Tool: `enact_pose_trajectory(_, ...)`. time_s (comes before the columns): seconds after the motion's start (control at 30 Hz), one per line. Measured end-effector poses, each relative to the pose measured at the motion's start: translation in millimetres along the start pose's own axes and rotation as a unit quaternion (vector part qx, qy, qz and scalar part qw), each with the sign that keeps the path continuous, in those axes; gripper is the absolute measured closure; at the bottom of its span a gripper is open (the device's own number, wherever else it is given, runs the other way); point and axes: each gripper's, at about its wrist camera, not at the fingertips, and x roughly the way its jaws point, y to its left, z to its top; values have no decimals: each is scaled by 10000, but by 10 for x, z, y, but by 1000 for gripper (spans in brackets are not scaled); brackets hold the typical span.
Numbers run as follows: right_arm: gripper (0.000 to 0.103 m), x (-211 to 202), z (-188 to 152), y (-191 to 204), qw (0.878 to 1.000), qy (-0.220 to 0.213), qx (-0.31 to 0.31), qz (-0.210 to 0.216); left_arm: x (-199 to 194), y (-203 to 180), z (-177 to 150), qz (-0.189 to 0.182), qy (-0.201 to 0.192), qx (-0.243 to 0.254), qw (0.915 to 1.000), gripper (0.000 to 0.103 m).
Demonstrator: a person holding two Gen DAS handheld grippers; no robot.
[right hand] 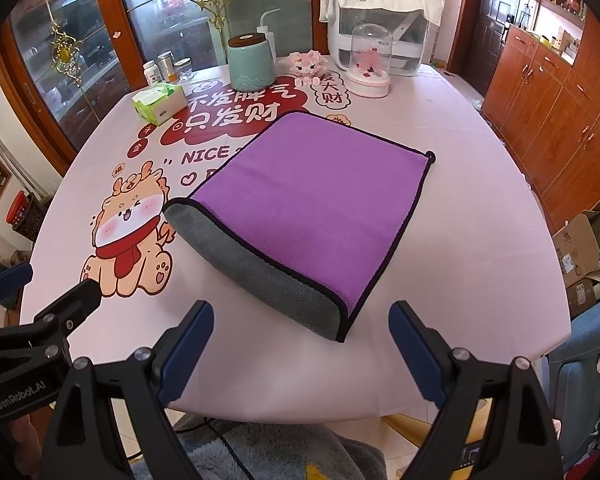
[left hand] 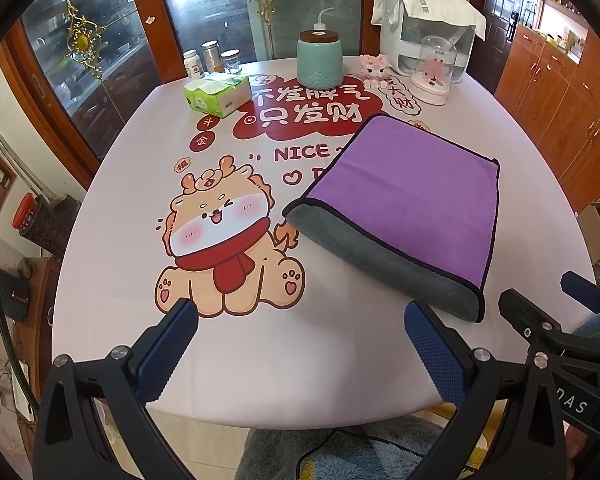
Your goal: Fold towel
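On table, right of centre: towel, folded, purple face up, grey underside showing along near fold.

Near table edge, close to towel's near corner: left gripper, jaws spread wide, holding nothing, clear of cloth. Beside it, facing grey fold: right gripper, jaws likewise wide apart and empty. Far side: tissue box, green jar, pink figurine, glass dome, white appliance.
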Motion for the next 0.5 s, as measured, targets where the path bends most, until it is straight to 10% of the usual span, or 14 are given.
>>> enact_pose_trajectory(0.5, 13, 19, 39, -29, 10000, 18, 43, -2, 17, 19, 65, -83, -37, -39, 10000, 0)
